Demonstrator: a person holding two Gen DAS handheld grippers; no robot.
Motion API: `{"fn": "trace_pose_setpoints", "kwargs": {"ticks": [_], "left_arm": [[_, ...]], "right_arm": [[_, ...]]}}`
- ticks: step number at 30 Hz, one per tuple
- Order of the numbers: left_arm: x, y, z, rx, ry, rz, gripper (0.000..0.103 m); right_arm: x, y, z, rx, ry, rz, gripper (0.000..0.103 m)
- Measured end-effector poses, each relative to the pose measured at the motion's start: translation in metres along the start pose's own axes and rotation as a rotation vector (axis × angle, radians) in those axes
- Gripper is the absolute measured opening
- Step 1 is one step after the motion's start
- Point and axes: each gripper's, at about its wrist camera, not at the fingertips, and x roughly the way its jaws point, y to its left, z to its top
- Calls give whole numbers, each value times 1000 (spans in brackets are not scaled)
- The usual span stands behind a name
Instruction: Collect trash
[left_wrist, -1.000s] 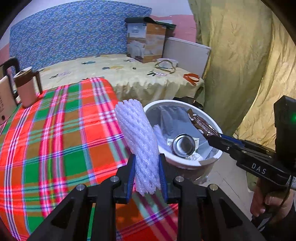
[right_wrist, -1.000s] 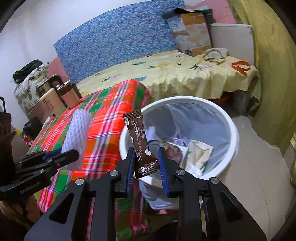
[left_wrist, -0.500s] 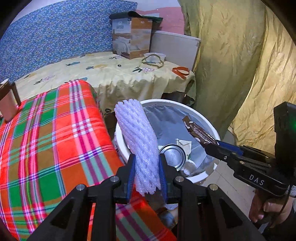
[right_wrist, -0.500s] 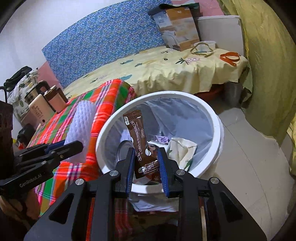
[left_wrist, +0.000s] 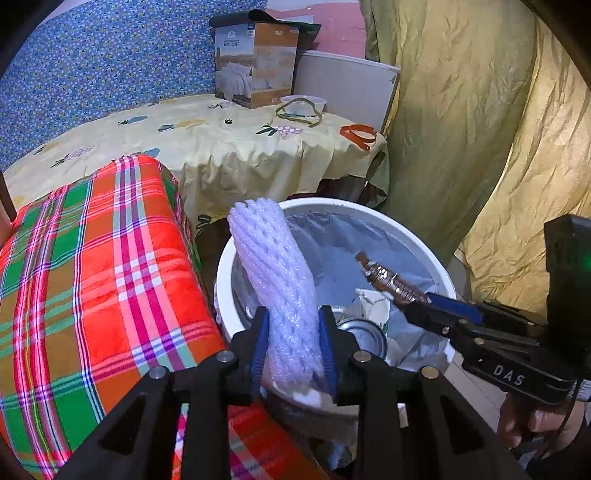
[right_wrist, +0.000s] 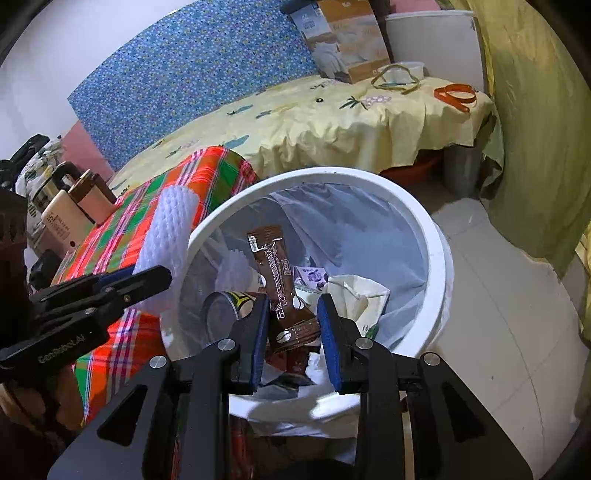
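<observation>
Right wrist: one sachet (right_wrist: 283, 291) (gripped)

Both grippers are black with blue pads (left_wrist: 258, 343), silver screws and white lettering.

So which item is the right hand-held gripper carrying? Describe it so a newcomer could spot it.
Find the white trash bin with the grey liner beside the plaid-covered table. Over its near rim, the right hand-held gripper pinches a slim brown sachet with white print. Unlike the white foam net nearby, it is flat and dark.
</observation>
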Motion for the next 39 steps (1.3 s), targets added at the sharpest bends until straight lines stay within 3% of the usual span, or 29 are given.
{"fn": "trace_pose_setpoints", "kwargs": {"ticks": [2,17,29,39], "left_arm": [[-1,2,2,-11,-11,-19,44],[-27,8,-12,-52,-38,-31,45],[-69,7,-43,-71,-65,7,45],[-111,5,-75,-80,-119,84,49]], "right_arm": [[0,0,0,1,3,-3,31],[-24,13,-9,-11,-36,-8,32],[-51,46,-26,-85,-80,16,38],[-70,70,-46,-146,-98,38,39]]}}
